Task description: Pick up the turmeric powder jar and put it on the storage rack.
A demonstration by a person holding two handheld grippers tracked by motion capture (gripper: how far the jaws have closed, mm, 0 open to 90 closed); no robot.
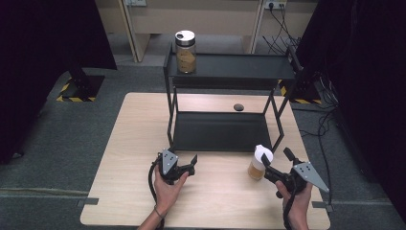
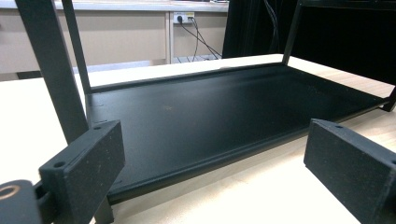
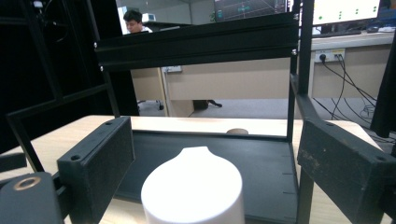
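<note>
A small jar with a white lid [image 1: 260, 162] and tan contents stands on the wooden table [image 1: 129, 143], just in front of the black rack's right leg. My right gripper [image 1: 276, 157] is open, and in the right gripper view the white lid [image 3: 194, 186] sits low between its jaws with a gap on each side. My left gripper [image 1: 190, 167] is open and holds nothing, facing the rack's lower shelf [image 2: 210, 112] from the table in front. A taller jar [image 1: 186, 52] of brown contents stands at the left of the top shelf [image 1: 239, 64].
A small dark round object [image 1: 238, 107] lies on the table behind the rack, seen past the lower shelf [image 3: 237, 131]. Desks, wall sockets and cables [image 1: 282, 28] are beyond. Black curtains flank both sides. A person [image 3: 135, 21] sits far behind.
</note>
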